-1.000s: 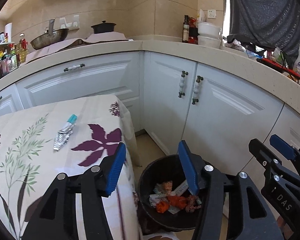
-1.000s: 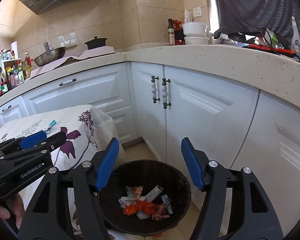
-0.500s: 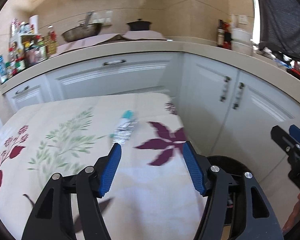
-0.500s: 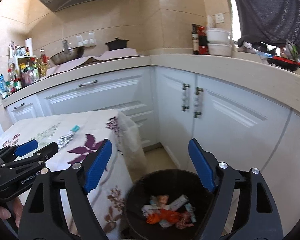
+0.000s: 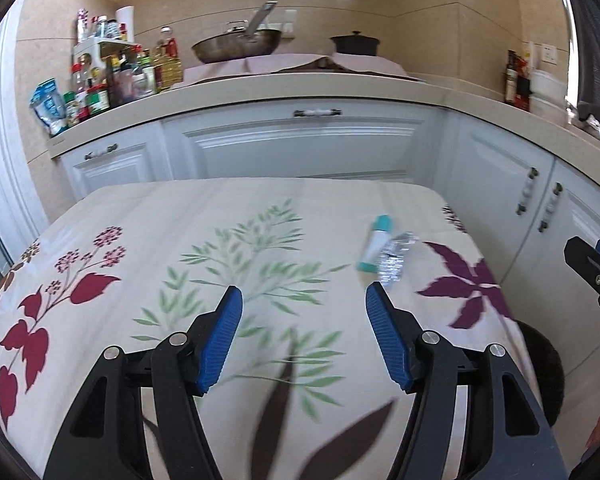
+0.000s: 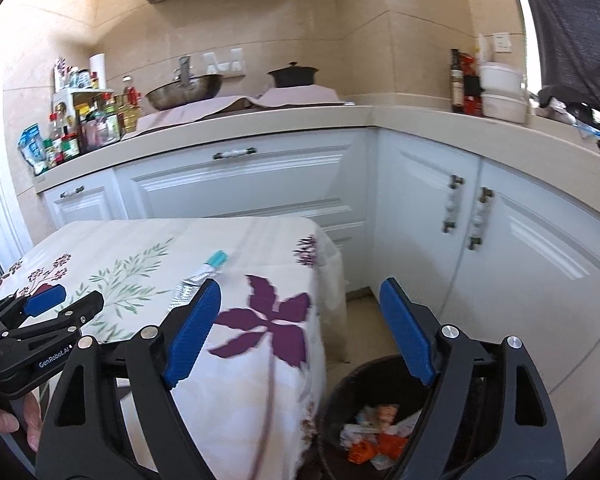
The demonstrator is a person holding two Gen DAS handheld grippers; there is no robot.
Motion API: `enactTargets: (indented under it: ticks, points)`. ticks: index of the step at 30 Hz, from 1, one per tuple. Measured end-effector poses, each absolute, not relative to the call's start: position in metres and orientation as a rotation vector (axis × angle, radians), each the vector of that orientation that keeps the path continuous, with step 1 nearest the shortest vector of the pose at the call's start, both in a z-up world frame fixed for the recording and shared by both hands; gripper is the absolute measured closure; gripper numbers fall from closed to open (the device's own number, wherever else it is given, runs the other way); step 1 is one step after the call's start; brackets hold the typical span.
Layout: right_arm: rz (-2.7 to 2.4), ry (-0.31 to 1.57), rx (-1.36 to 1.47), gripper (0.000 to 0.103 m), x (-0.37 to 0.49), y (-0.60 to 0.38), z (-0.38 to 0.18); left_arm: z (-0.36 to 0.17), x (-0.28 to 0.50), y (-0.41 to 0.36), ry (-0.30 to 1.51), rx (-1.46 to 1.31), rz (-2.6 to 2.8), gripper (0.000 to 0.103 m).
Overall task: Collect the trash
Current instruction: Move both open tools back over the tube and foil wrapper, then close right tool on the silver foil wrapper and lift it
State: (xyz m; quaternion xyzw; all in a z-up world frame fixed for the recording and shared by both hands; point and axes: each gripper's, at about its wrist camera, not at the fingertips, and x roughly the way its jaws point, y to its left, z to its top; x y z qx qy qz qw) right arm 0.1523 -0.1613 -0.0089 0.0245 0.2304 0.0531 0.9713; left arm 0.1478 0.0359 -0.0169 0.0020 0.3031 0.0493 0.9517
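A crumpled silver and teal tube [image 5: 384,249] lies on the floral tablecloth [image 5: 220,248], right of centre; it also shows in the right wrist view [image 6: 199,276]. My left gripper [image 5: 303,312] is open and empty above the table, with the tube just beyond its right finger. My right gripper [image 6: 300,308] is open and empty, over the table's right edge and the black trash bin [image 6: 340,396] on the floor. The bin holds several wrappers [image 6: 374,436]. The left gripper also shows in the right wrist view [image 6: 44,304], and the right gripper's tip in the left wrist view [image 5: 596,260].
White cabinets [image 5: 300,148] and a beige counter [image 5: 300,84] wrap behind and to the right of the table. A wok [image 5: 236,44], a black pot [image 5: 354,44] and bottles [image 5: 112,76] stand on the counter. The bin's rim [image 5: 540,356] is right of the table.
Both grippers have swung left and up, from over the bin toward the table. The tube is now closer to the left gripper. Both stayed open.
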Motion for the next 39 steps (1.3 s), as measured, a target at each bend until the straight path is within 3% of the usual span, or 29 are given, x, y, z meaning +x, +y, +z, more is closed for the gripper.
enactTargets:
  ticks: [30,35,39]
  points:
    - [0.175,0.718,-0.046,0.024,0.257,-0.05,-0.048,-0.031,0.173,0.158,0.66,-0.039,0.278,0.04]
    - [0.178,0.794,-0.059,0.039,0.267,-0.047,-0.059,-0.032,0.175,0.165,0.67,-0.058,0.28,0.04]
    - [0.192,0.856,-0.065,0.045,0.273,-0.046,-0.068,-0.033,0.176,0.164,0.673,-0.063,0.272,0.04]
